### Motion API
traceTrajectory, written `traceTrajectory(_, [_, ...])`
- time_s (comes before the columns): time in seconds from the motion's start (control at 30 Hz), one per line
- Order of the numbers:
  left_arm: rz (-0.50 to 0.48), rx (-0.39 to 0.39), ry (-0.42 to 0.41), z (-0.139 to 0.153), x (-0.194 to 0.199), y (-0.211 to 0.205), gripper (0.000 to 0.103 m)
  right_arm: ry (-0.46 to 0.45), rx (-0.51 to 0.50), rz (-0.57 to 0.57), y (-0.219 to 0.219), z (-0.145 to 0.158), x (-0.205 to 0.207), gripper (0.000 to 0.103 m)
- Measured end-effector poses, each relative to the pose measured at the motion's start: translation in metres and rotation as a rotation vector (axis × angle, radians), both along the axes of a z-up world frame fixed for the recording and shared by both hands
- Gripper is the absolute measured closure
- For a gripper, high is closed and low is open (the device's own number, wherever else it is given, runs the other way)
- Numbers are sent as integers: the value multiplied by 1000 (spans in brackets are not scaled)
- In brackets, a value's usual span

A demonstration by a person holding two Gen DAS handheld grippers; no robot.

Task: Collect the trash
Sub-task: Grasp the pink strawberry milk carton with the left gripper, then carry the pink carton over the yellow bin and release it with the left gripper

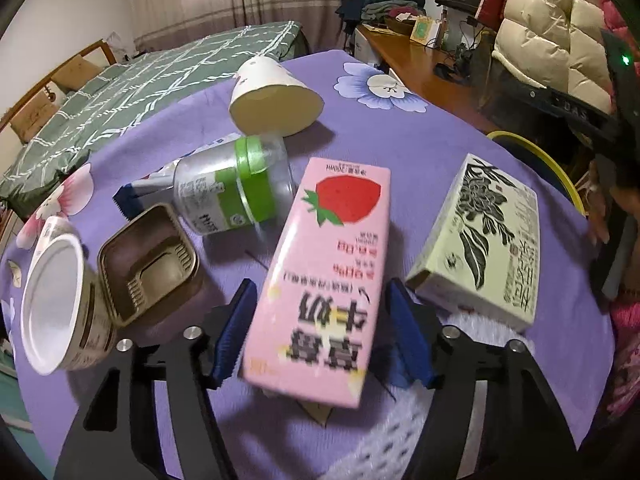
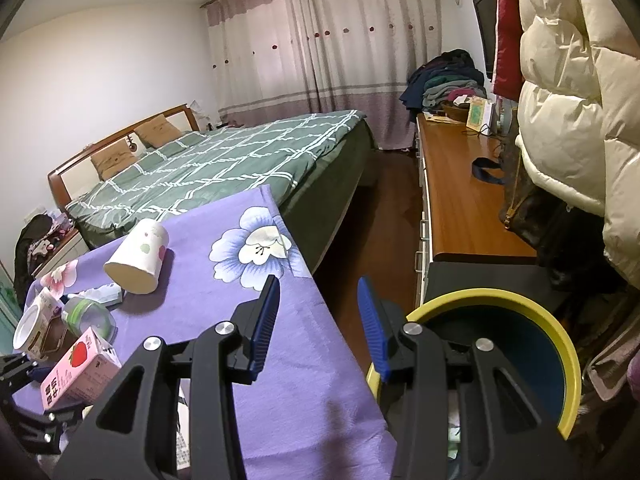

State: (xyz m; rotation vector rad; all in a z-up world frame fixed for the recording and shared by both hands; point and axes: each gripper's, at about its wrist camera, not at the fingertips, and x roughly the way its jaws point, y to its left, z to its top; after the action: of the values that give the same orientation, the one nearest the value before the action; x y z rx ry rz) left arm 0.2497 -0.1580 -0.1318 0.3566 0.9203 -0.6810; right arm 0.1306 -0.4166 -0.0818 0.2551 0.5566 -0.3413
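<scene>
- Left gripper point(image 1: 318, 332): blue pads straddle the pink strawberry milk carton point(image 1: 320, 276) and look pinched on its sides; contact on the right is hard to confirm.
- Carton tilts above the purple cloth point(image 1: 400, 140), centre of table.
- Squeeze lightly; thin card crushes.
- Green-lidded jar point(image 1: 236, 188) at 11 o'clock, patterned box point(image 1: 484, 240) at 3: lift clear.
- Right gripper point(image 2: 318, 320) spread, empty; yellow-rimmed bin point(image 2: 560, 344) at 4 o'clock.

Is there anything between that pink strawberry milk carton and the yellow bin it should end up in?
Yes. The pale printed box lies on the tablecloth between the pink carton and the yellow bin. The carton would likely need lifting over it.
</scene>
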Motion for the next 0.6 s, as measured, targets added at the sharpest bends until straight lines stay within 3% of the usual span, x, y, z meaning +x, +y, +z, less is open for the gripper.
traceTrajectory(0.2, [-19,-19,14,-2,2,-5,51,0,3,6,0,-1,0,64])
traceTrajectory(0.6, [54,-42,-110,37,-23,6,52,-11,5,-1,-2,1,-3,64])
